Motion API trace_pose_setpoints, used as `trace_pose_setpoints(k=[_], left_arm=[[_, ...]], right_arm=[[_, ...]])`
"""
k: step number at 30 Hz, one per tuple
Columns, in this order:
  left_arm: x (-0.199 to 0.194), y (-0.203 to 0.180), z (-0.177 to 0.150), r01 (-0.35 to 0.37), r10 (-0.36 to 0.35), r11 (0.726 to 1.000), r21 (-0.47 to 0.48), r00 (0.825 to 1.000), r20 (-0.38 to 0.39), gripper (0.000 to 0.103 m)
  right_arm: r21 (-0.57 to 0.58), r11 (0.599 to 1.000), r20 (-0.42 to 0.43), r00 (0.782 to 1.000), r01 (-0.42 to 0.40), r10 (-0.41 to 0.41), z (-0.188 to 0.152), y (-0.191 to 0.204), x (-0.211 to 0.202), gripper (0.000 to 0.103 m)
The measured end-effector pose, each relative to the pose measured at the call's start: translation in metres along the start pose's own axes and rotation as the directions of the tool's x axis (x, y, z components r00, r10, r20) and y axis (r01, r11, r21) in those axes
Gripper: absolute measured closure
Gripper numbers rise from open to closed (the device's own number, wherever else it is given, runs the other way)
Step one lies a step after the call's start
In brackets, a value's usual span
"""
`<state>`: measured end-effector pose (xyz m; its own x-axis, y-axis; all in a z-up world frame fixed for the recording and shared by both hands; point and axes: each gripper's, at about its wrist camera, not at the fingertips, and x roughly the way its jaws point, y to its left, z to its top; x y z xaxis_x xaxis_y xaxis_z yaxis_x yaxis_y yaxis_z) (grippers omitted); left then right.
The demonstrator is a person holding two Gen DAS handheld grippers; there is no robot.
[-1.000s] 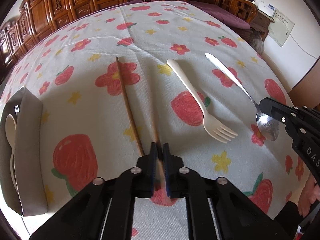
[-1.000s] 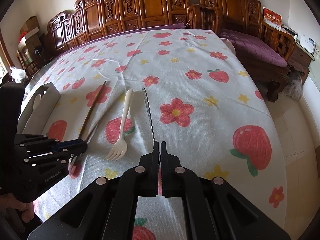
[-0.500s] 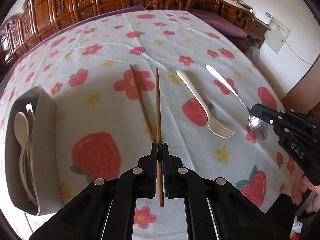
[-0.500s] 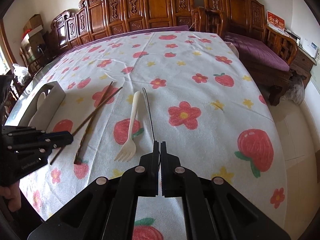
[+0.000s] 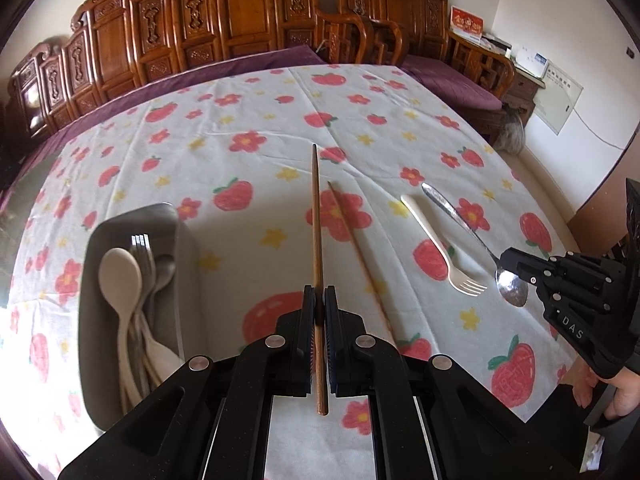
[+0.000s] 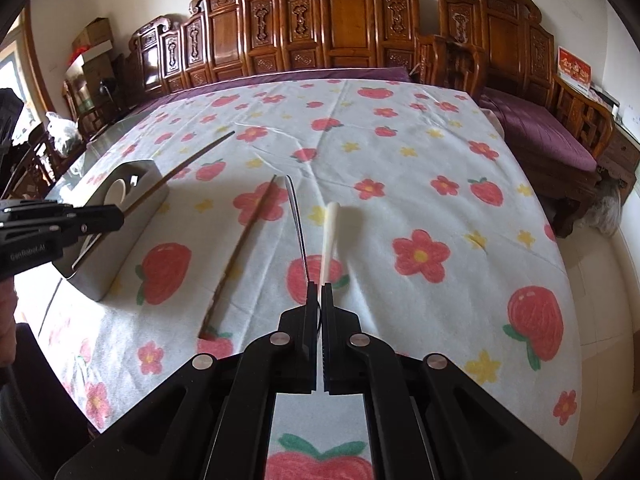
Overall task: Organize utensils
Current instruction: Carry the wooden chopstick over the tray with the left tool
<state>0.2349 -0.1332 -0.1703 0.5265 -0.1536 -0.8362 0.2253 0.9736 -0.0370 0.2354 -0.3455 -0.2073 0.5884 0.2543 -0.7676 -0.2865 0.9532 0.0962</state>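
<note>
Left tongs: my left tongs [image 5: 319,300] are clamped tight on a brown chopstick [image 5: 317,224], which runs straight ahead from between the pads, its tip raised above the counter [image 5: 248,184], its butt end sticking out behind the pads.
Grey tray: to the left of my left tongs stands a grey tray [image 5: 182,264] on the counter; in it lie a cream spoon [image 5: 120,276], metal forks and more cutlery, bunched together.
Second chopstick: just right of the held one, a second chopstick [image 5: 354,240] lies flat on the flowered cloth [image 5: 256,120], slanting away from the tongs and not touching them.
Cream fork: further right lies a cream fork [image 5: 436,244] on the cloth, tines toward me, between the loose chopstick and the metal spoon.
Right tongs: my right tongs [image 6: 319,292] are closed on the neck of a metal spoon [image 6: 297,224]; its handle points away from me, and in the left view its bowl hangs below the pads, over the cloth near the fork's tines.
From the right view: the cream fork's handle lies just right of the spoon handle, the loose chopstick to its left, and the tray further left, behind the left tongs.
Hands: a bit of my hand [image 5: 618,396] shows at the lower right edge of the left view.
</note>
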Motion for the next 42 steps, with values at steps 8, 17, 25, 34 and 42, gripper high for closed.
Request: trace_pose_setpoints(k=[8,17,25,34,42], left_arm=[[-0.027,0.04,-0.003,-0.004,0.005,1.0,-0.028,0.999,0.039,0.099],[-0.045,0.084,-0.013,-0.025,0.027,0.999,-0.041,0.998,0.048,0.099],[-0.037,0.12,-0.035,-0.05,0.051,0.996,-0.072,0.999,0.009,0.099],[-0.015,0.135,-0.052,-0.052,0.048,0.995,-0.082,0.998,-0.042,0.099],[-0.005,0.146,-0.059,-0.041,0.035,0.994,-0.104,0.998,-0.059,0.099]], right_arm=[[-0.048,0.999,0.006,1.0,-0.023,0.023,0.011,0.035,0.001,0.101],[-0.088,0.994,0.018,0.998,-0.059,0.061,0.026,0.075,0.001,0.1],[-0.11,0.989,0.012,0.995,-0.098,0.1,0.034,0.108,0.009,0.101],[-0.137,0.983,-0.006,0.993,-0.121,0.121,0.039,0.136,0.021,0.1],[-0.14,0.98,-0.02,0.99,-0.14,0.138,0.041,0.152,0.03,0.1]])
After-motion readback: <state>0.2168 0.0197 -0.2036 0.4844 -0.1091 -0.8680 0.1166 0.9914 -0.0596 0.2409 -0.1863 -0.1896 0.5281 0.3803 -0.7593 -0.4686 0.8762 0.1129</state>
